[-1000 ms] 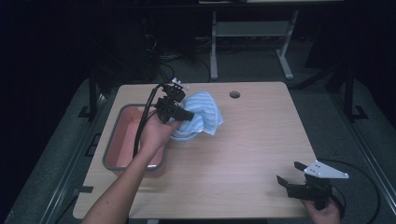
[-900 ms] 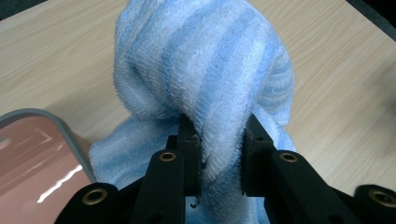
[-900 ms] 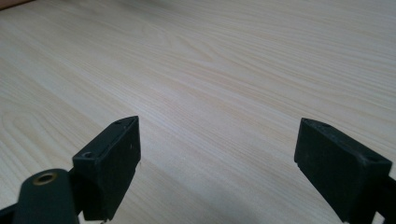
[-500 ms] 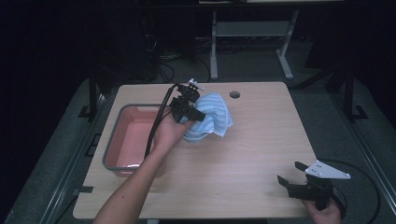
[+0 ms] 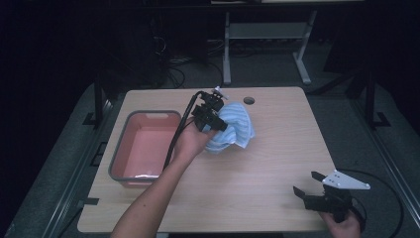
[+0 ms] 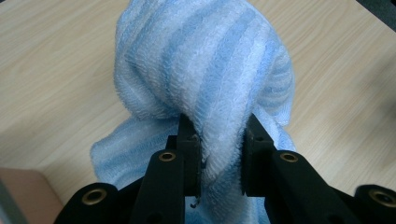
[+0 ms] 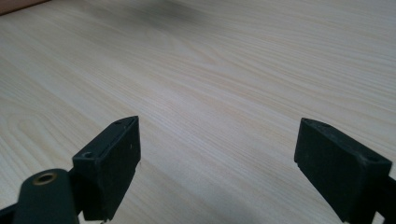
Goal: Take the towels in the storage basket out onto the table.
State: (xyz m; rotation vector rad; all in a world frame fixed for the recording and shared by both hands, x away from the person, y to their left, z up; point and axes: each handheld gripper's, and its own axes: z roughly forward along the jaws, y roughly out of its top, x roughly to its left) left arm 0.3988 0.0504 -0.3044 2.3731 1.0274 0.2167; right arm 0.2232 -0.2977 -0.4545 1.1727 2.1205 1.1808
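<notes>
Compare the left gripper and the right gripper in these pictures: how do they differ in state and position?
The left gripper is shut on the blue striped towel; the right gripper is open with nothing between its fingers. The left works mid-table beside the pink tub; the right sits near the table's front corner. Both are black and hand-held.

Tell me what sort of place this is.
Probably a lab or workshop set up for recording handling tasks: a light wooden table on dark flooring, bundled cables and a grey metal stand behind it, and a hand-held black two-jaw left gripper clamping a blue-striped towel.
</notes>
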